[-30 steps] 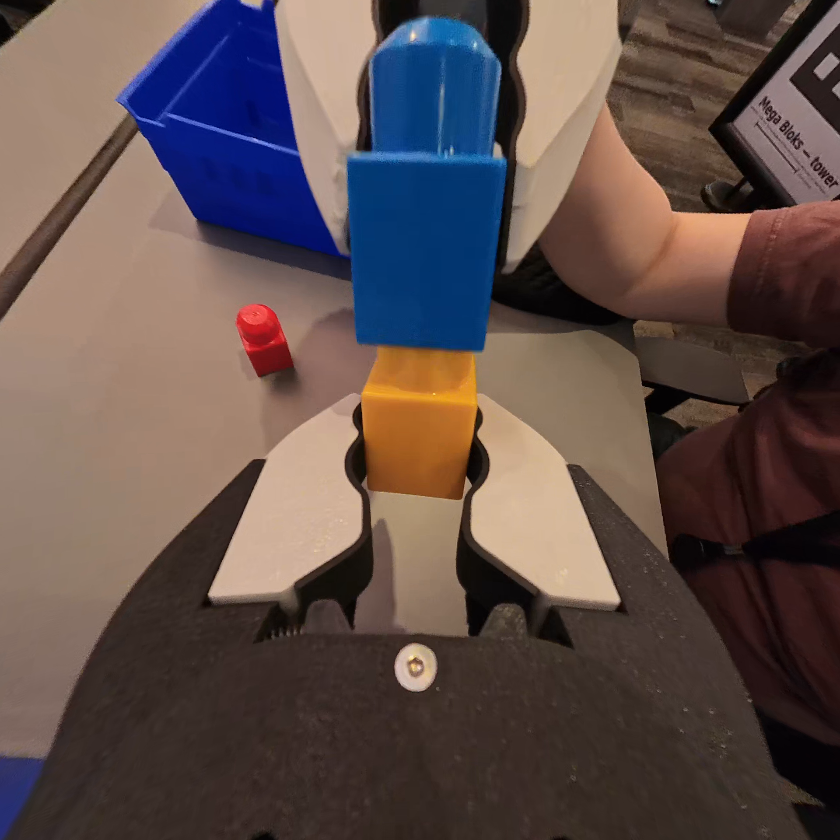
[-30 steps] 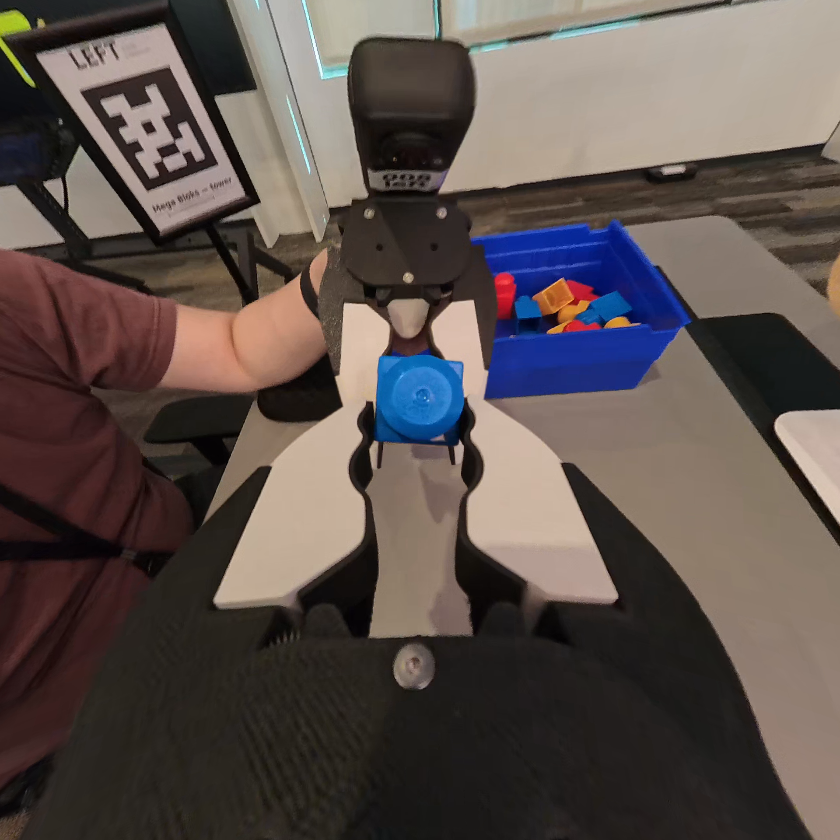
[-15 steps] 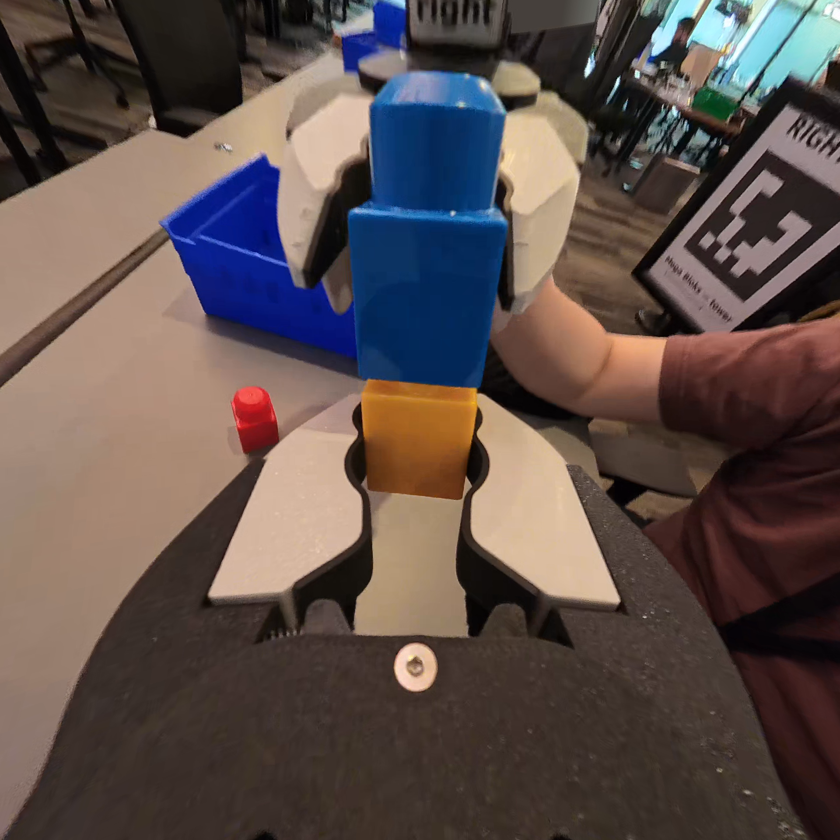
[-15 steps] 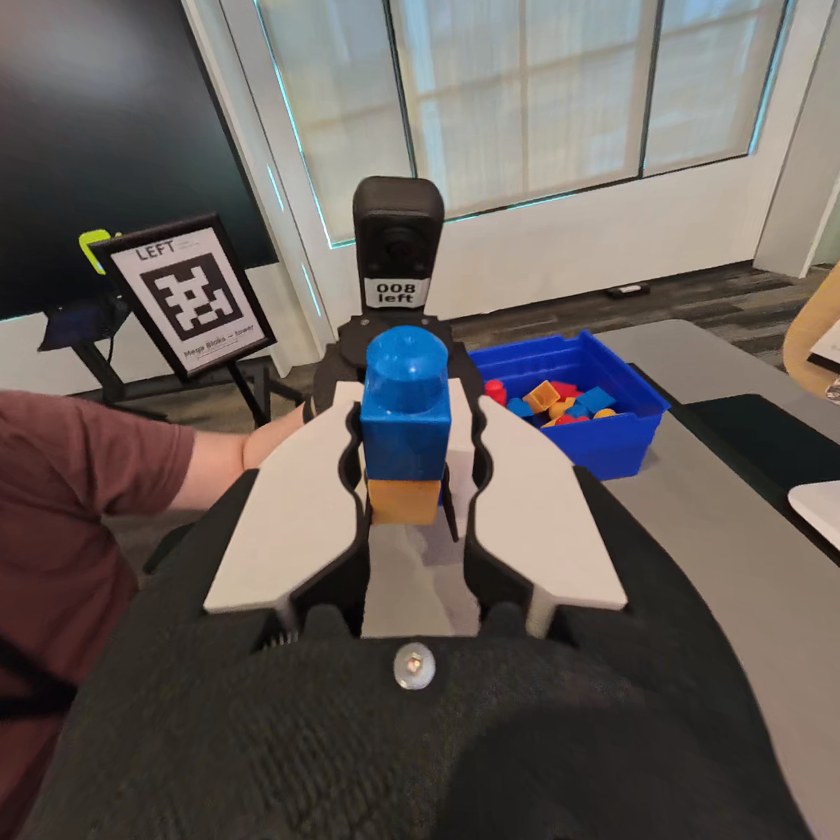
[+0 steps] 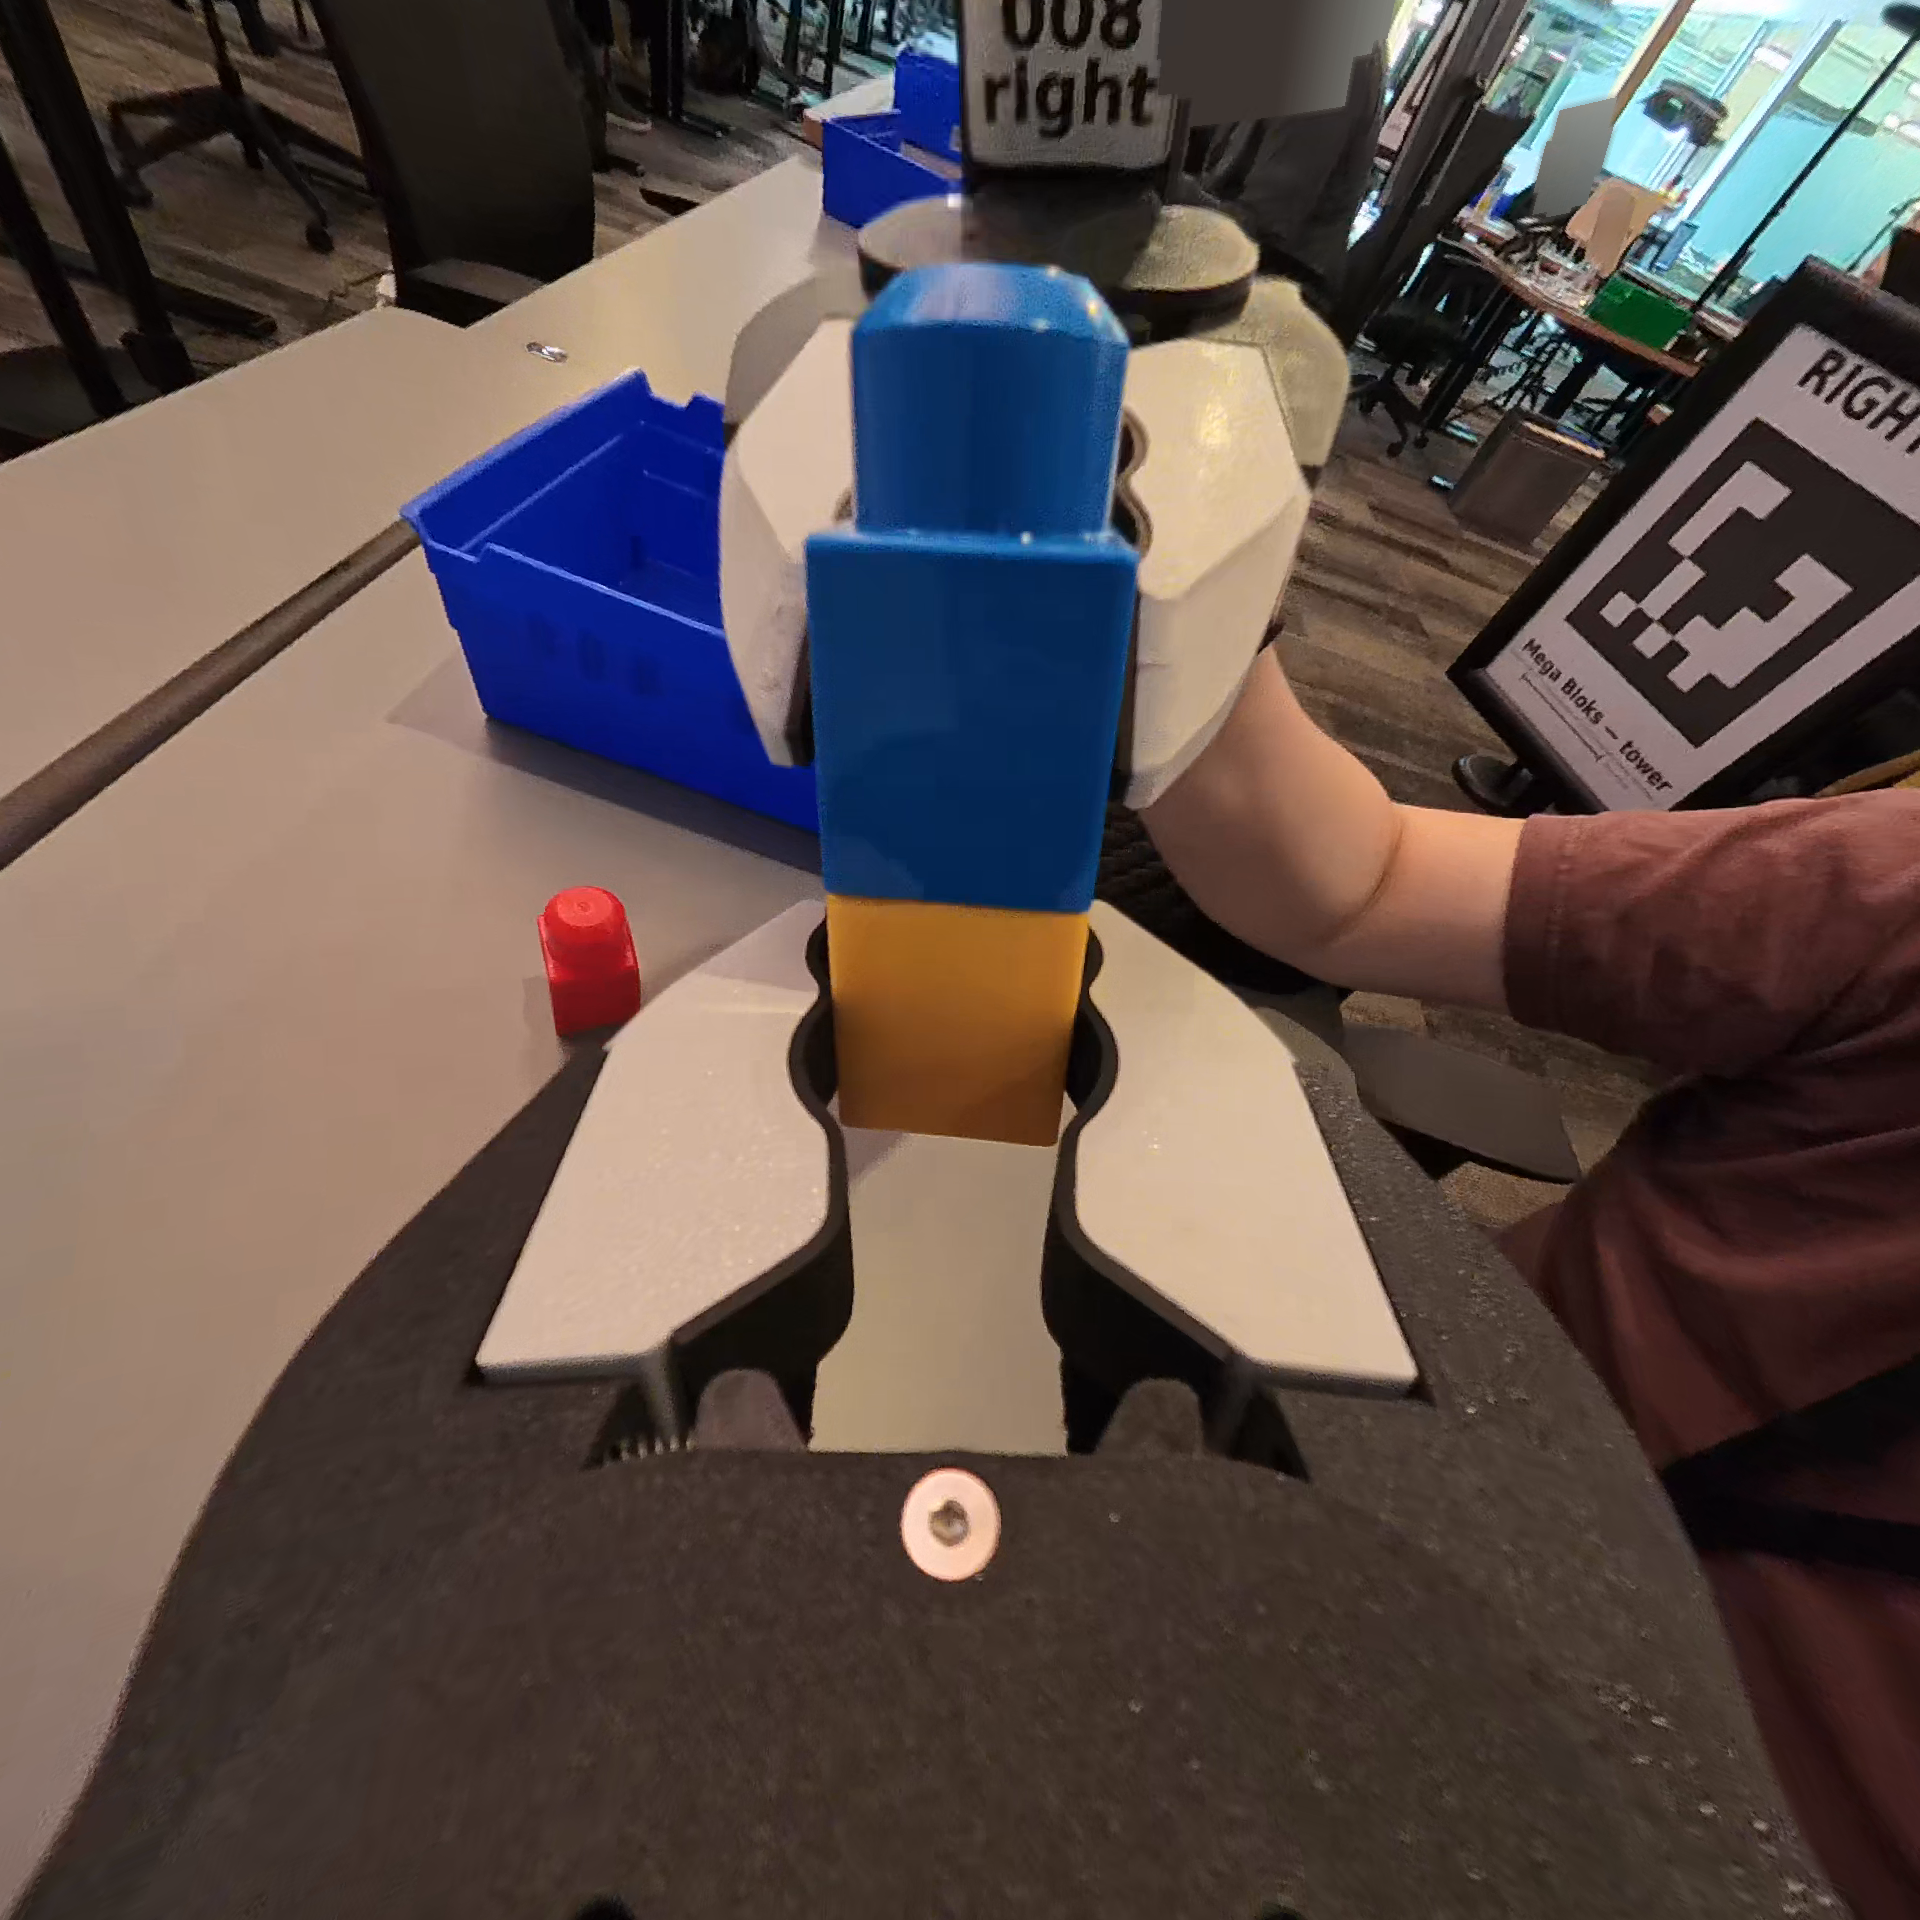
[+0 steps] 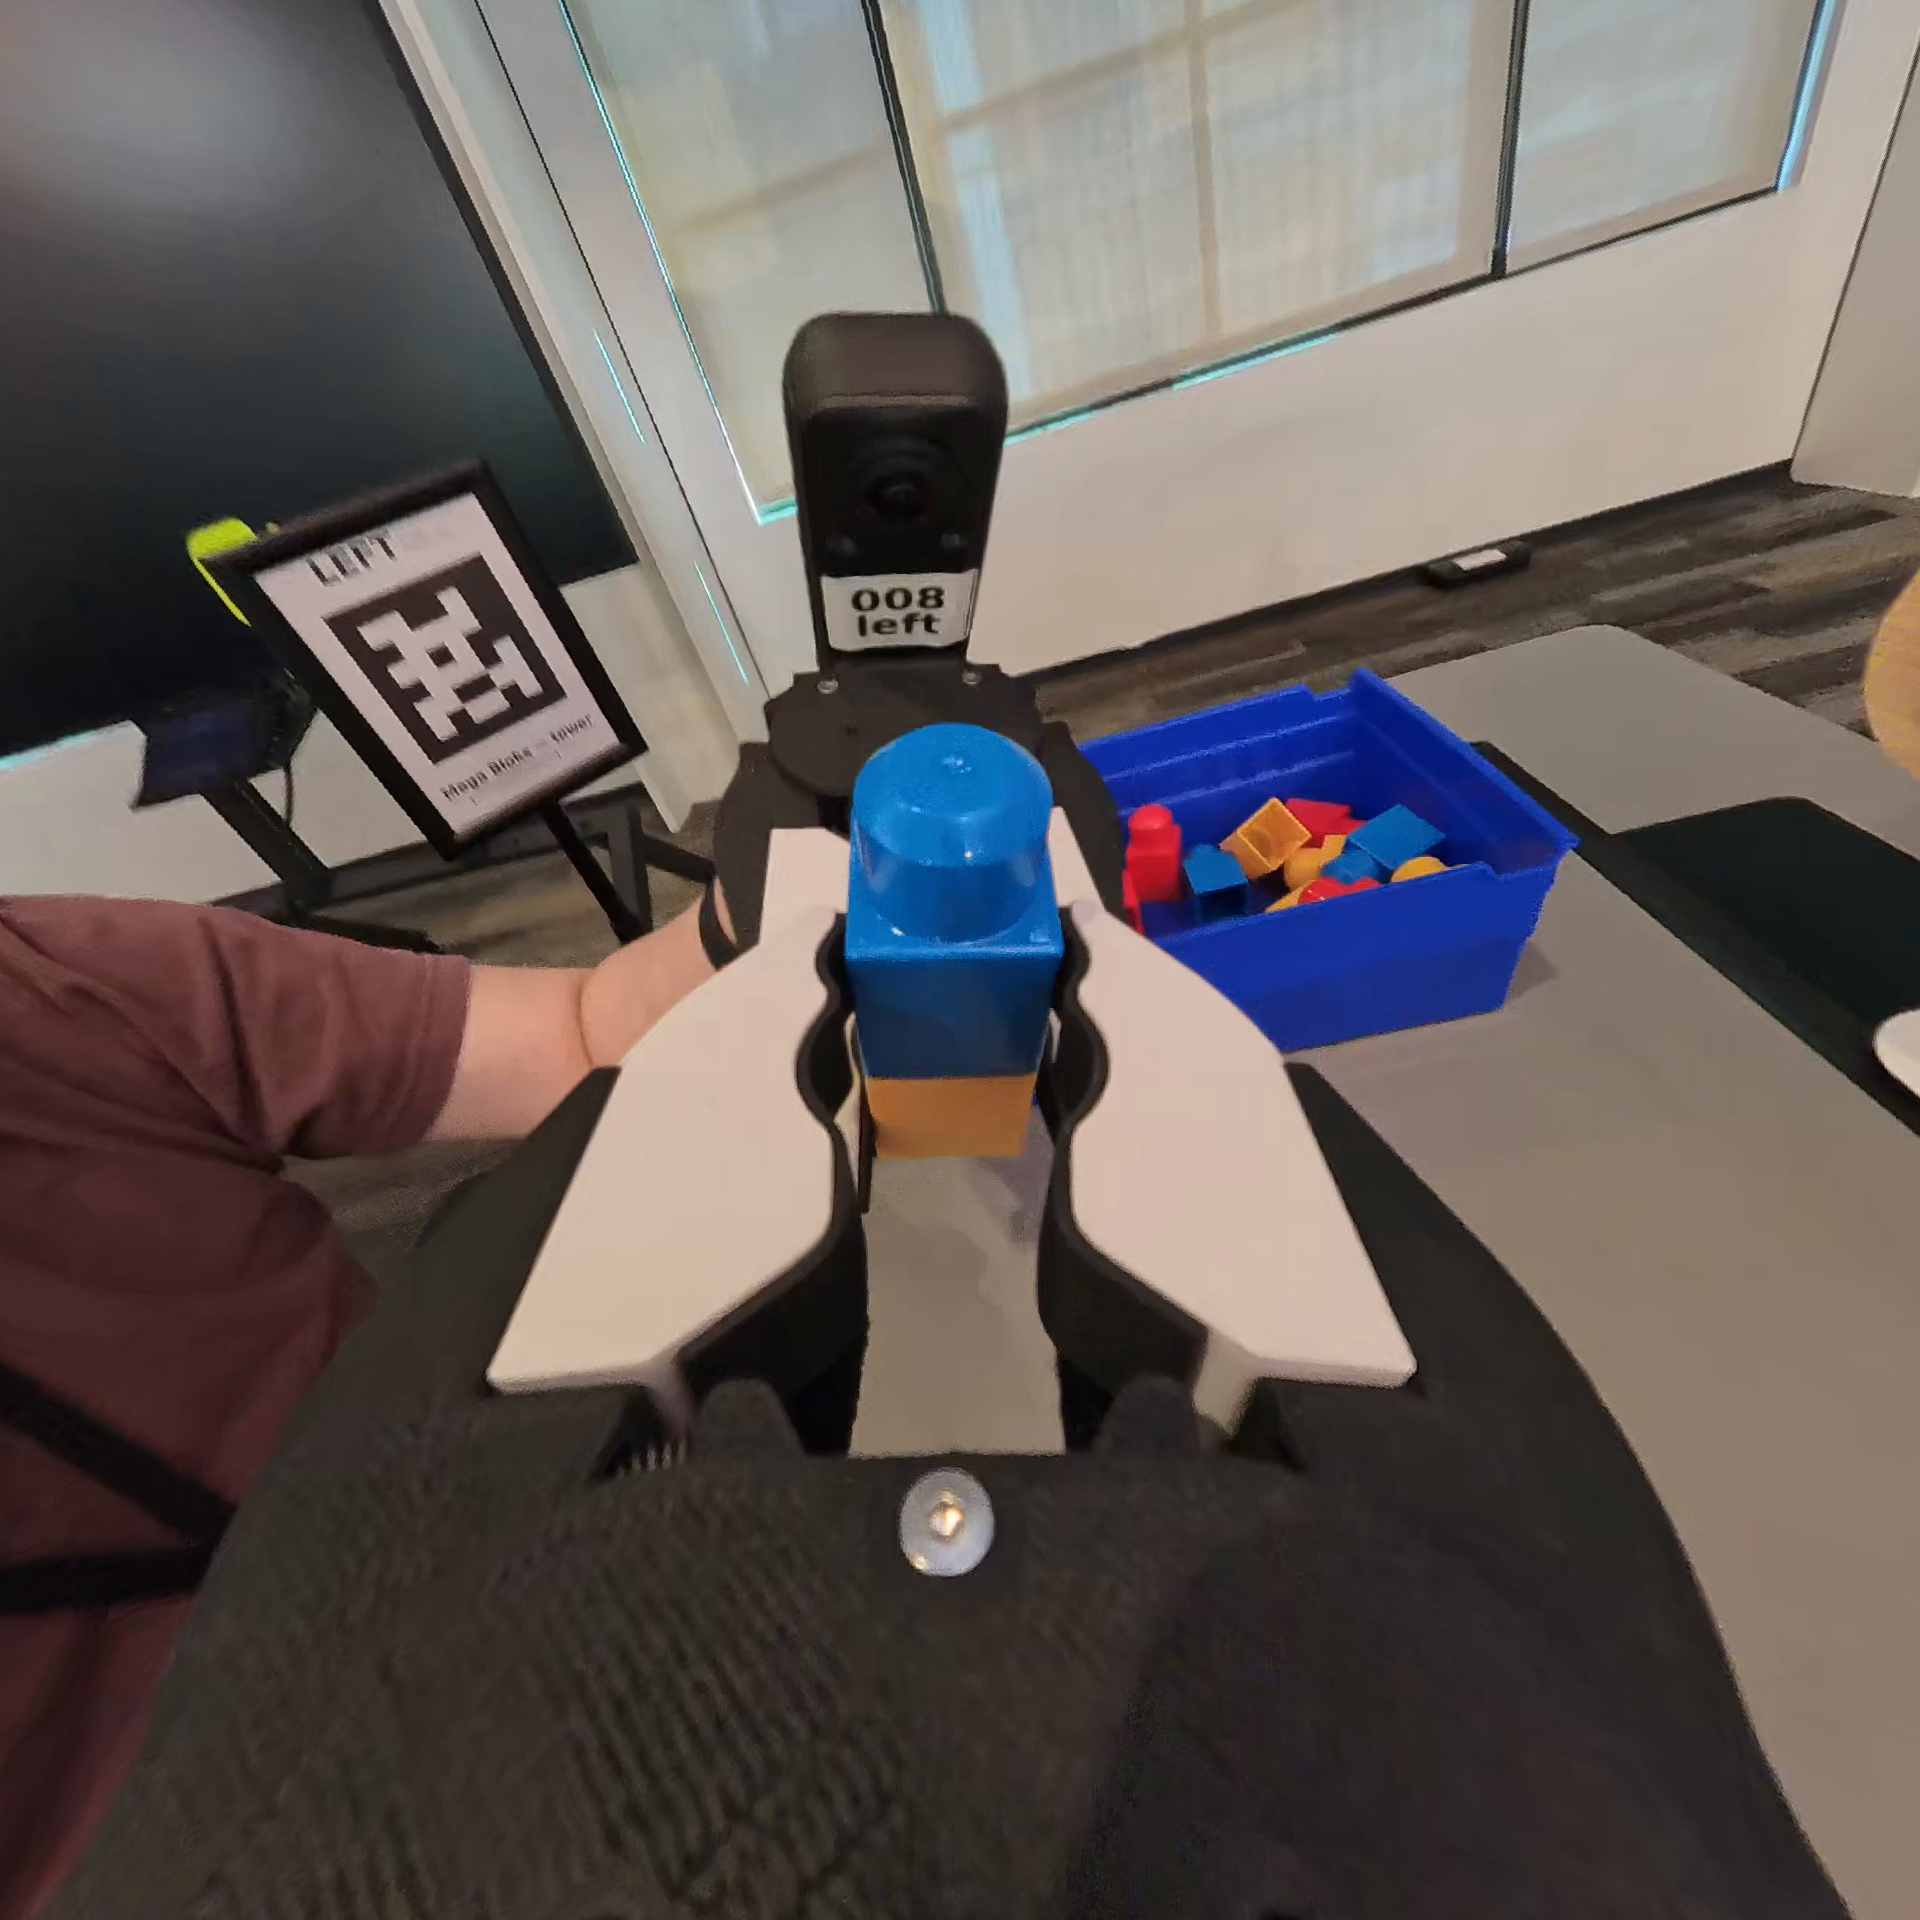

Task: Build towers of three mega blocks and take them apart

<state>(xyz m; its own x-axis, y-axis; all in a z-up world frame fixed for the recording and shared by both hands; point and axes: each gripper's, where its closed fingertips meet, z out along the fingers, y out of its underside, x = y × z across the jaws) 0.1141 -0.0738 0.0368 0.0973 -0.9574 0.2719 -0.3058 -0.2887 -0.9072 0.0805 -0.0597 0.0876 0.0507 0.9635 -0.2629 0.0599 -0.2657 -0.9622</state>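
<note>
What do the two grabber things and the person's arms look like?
Each gripper, left and right, has a bumpy black body, two pale grey fingers with wavy black inner edges, and a silver screw. A black camera with a white label sits on top. The person wears a dark red short sleeve.

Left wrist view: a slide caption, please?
Two grippers clamp a blue-on-yellow plastic block stack; small red block waits.

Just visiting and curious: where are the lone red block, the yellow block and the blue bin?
red block (image 5: 588, 961): left wrist view, front face.
yellow block (image 5: 951, 1023): left wrist view, front face.
blue bin (image 6: 1382, 961): right wrist view, near wall.
</note>
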